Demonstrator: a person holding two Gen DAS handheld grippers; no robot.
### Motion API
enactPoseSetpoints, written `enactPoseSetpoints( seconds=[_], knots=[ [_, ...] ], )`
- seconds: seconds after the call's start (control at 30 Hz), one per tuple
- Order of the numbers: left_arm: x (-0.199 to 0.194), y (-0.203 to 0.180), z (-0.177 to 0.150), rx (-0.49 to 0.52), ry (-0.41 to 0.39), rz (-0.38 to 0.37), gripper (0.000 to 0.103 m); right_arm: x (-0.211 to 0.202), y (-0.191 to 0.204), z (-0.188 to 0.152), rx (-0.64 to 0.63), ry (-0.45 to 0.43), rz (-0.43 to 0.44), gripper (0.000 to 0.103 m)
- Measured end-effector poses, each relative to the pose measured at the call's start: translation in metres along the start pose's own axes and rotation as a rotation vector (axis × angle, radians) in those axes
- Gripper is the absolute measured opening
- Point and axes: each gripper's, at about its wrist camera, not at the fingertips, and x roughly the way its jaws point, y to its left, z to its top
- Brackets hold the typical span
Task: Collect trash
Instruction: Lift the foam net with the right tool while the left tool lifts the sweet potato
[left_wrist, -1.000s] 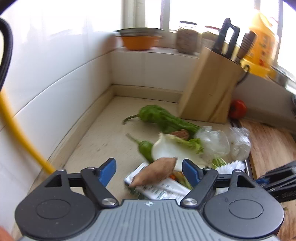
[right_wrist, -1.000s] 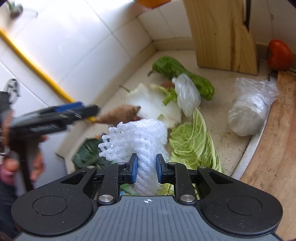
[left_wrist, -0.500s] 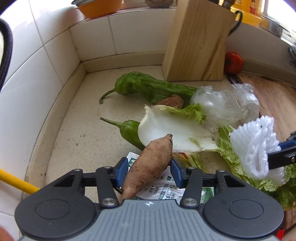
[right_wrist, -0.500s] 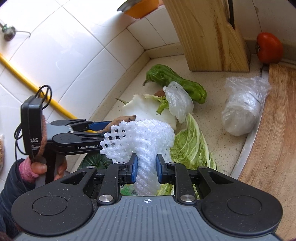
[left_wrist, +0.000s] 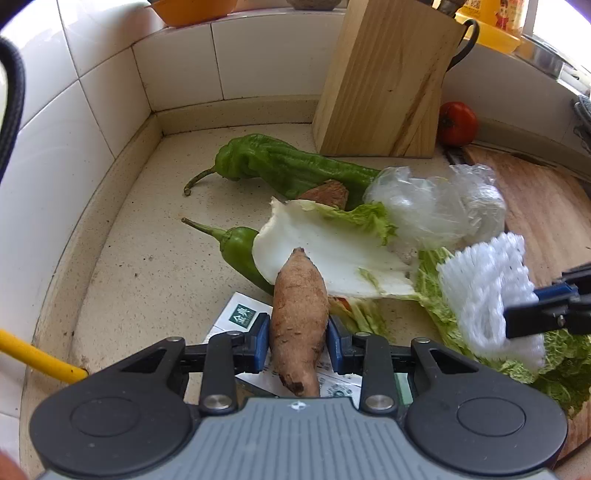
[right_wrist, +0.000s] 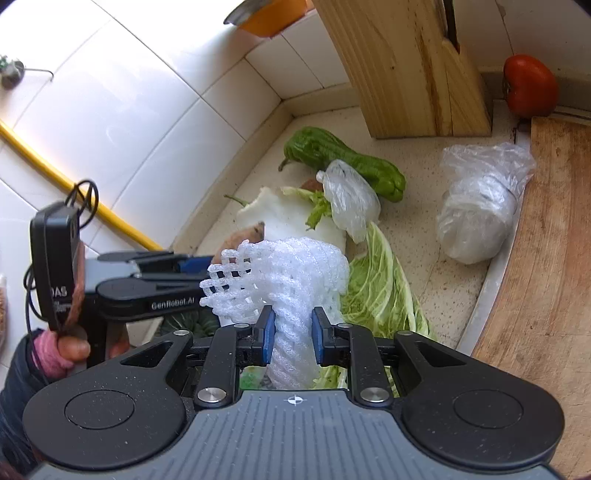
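Observation:
My left gripper (left_wrist: 298, 343) is shut on a brown sweet potato (left_wrist: 298, 306), whose tip points away over a white cabbage leaf (left_wrist: 328, 251). My right gripper (right_wrist: 293, 336) is shut on a white foam fruit net (right_wrist: 291, 280); the same foam net (left_wrist: 487, 295) shows at the right of the left wrist view. Under the sweet potato lies a printed paper packet (left_wrist: 240, 317). Two crumpled clear plastic bags (right_wrist: 351, 199) (right_wrist: 476, 206) lie on the counter. In the right wrist view the left gripper (right_wrist: 147, 288) sits at the left, held by a hand (right_wrist: 70, 347).
Two green peppers (left_wrist: 288, 166) (left_wrist: 240, 251), a green cabbage leaf (right_wrist: 376, 291) and a brown stub (left_wrist: 325, 192) lie on the speckled counter (left_wrist: 147, 266). A wooden knife block (left_wrist: 384, 81) and a tomato (left_wrist: 456, 123) stand behind. A wooden cutting board (right_wrist: 546, 258) is at right. Tiled walls close the corner.
The left gripper has closed on the sweet potato, which now points straight forward between the fingers. The right gripper, still gripping the foam net, has drawn slightly back and higher.

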Motion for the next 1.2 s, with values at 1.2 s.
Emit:
enactPoseSetpoints(
  seconds=[1.2],
  knots=[
    [-0.034, -0.015, -0.013, -0.098, -0.074, 0.014, 0.031, -0.016, 0.003, 0.003, 0.016, -0.062, 0.03, 0.025]
  ],
)
